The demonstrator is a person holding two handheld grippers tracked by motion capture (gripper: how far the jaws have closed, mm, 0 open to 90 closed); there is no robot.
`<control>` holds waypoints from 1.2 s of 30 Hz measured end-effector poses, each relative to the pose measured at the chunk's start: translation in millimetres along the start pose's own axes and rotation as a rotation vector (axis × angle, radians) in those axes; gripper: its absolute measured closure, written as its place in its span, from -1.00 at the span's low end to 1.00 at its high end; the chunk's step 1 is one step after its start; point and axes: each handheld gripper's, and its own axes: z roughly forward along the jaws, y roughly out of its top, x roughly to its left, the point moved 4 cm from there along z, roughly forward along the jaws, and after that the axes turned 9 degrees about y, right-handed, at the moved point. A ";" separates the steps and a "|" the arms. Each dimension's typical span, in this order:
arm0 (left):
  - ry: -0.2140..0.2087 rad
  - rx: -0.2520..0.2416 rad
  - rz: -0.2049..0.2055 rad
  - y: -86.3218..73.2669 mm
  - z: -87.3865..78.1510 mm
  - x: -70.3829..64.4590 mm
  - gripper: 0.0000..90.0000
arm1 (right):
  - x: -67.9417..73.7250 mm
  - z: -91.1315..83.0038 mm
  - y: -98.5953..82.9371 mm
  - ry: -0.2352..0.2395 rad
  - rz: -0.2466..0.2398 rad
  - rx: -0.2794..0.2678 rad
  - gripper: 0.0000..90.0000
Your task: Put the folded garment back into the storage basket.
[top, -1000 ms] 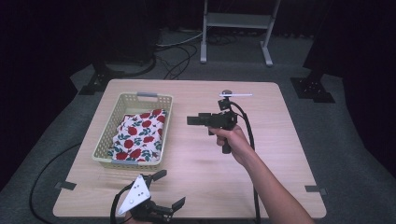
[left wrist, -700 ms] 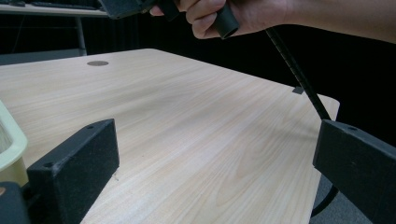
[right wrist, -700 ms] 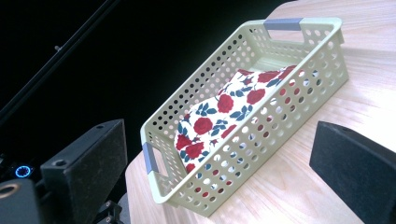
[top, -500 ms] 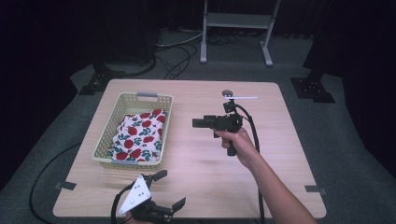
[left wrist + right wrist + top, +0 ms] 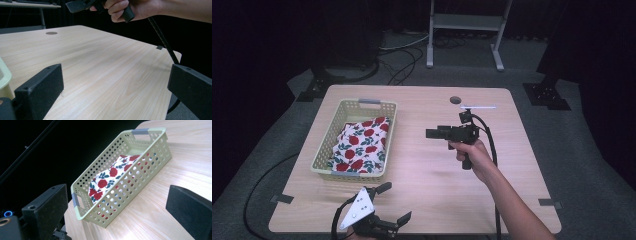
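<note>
Tabletop basket with rose-print cloth

I see a table of pale wood-grain laminate, smooth with a soft sheen. The basket on it is cream plastic, perforated, slightly glossy, with grey taped handles. The cloth inside is soft printed fabric, red roses on white. My right gripper has matt black, finely grainy jaws.

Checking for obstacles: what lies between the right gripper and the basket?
Bare tabletop alone separates the right gripper from the basket, seen from the high view.
</note>
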 end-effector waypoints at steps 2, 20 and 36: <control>-0.001 0.000 0.002 0.0 0.1 -0.1 -1.00 | -0.8 -1.7 -1.2 -0.002 0.002 0.000 -0.93; -0.001 0.001 0.002 -0.2 0.9 -0.1 -1.00 | -3.5 -15.5 -9.1 -0.021 0.009 0.005 -0.93; -0.002 0.000 0.003 -0.2 1.1 -0.3 -1.00 | -2.9 -23.6 -17.2 -0.025 0.001 0.000 -0.93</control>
